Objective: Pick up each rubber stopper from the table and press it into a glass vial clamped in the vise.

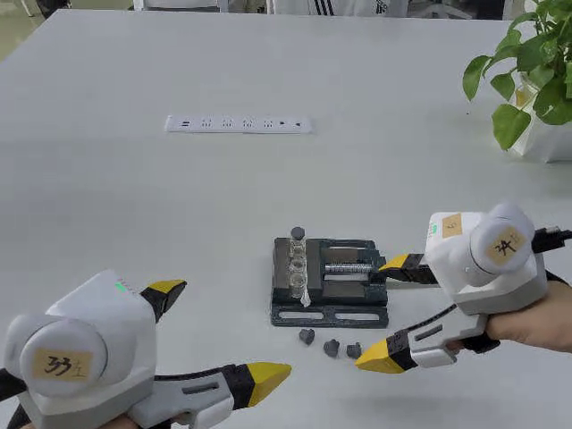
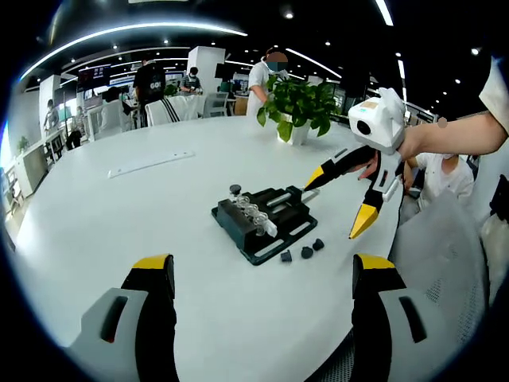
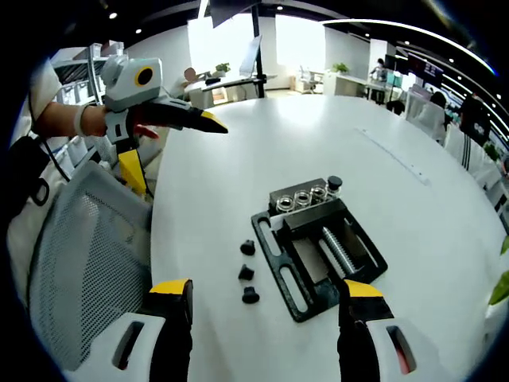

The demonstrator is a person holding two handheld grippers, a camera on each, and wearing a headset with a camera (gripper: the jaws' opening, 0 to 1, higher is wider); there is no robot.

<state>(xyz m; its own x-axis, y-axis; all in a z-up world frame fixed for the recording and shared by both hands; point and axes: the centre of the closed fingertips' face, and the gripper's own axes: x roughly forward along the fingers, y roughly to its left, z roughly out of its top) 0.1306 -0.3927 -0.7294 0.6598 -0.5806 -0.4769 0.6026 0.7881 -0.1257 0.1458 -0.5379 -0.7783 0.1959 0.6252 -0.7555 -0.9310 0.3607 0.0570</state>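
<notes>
A dark vise point(image 1: 344, 284) stands mid-table and clamps a row of glass vials point(image 1: 298, 265); the far vial wears a dark stopper point(image 1: 298, 233). Three loose rubber stoppers point(image 1: 332, 348) lie on the table just in front of the vise. My right gripper point(image 1: 386, 311) hovers open right of the vise, its lower tip beside the nearest stopper point(image 1: 354, 350). At the bottom left my left gripper point(image 1: 219, 332) is open and holds nothing. The right gripper view has the vise point(image 3: 318, 247), vials point(image 3: 306, 196) and stoppers point(image 3: 246, 273) ahead of the open jaws. The left gripper view has the vise point(image 2: 266, 219) and stoppers point(image 2: 306, 252).
A white power strip point(image 1: 239, 124) lies further back on the table. A potted plant point(image 1: 536, 80) stands at the far right. A mesh chair point(image 3: 79, 263) sits by the table's edge, and people work at desks behind point(image 2: 266, 76).
</notes>
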